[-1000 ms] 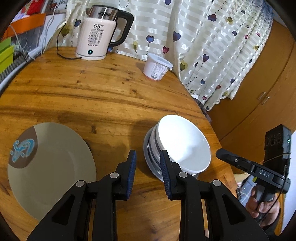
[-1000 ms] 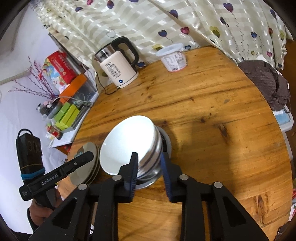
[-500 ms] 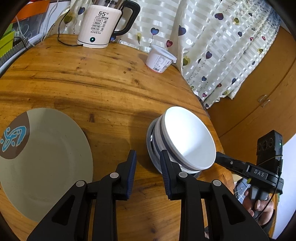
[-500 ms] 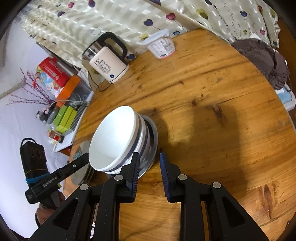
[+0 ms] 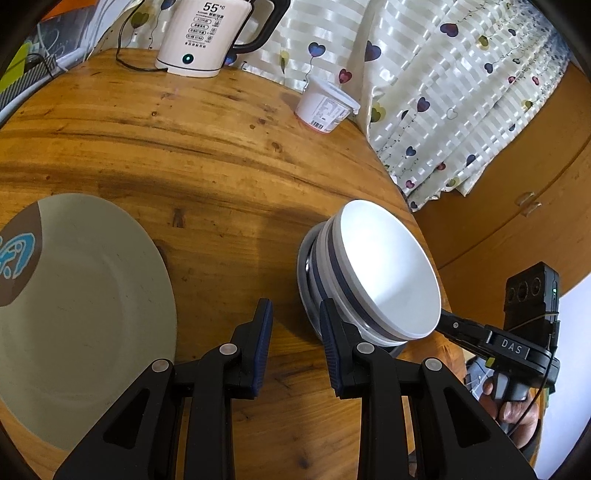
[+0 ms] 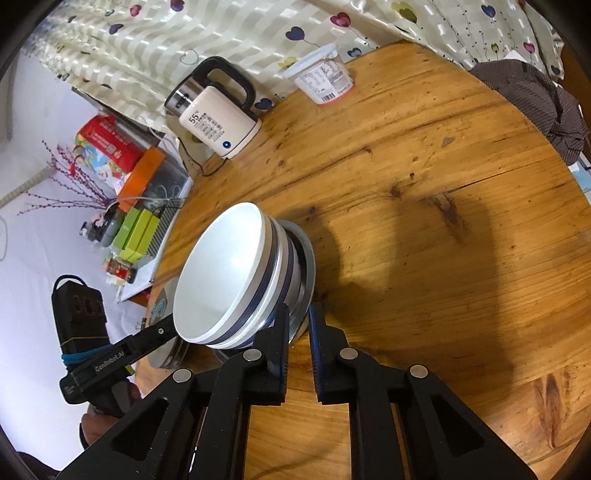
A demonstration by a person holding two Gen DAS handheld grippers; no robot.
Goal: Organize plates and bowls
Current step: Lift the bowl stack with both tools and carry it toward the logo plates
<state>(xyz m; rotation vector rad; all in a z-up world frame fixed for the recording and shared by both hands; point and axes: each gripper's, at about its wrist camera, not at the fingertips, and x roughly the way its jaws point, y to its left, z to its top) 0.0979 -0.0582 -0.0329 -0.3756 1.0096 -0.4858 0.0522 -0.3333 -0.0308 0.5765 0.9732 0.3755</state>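
Note:
A stack of white bowls with dark blue bands [image 5: 384, 273] sits on a grey metal plate [image 5: 304, 266] on the round wooden table. It also shows in the right wrist view [image 6: 229, 284]. A beige plate with a brown and blue corner design [image 5: 81, 295] lies at the left. My left gripper [image 5: 295, 328] is open and empty, just left of the bowl stack, between it and the beige plate. My right gripper [image 6: 297, 332] is narrowly open and empty at the near rim of the metal plate [image 6: 308, 266], beside the stack.
A white electric kettle [image 5: 207, 33] with its cord and a plastic tub [image 5: 325, 109] stand at the table's far side by the heart-print curtain. A dark cloth [image 6: 546, 99] hangs at the table's right edge. Boxes sit on a side shelf [image 6: 136, 229].
Both grippers have moved in closer to the bowl stack, which now fills more of each view. The stack and the beige plate have not moved on the table.

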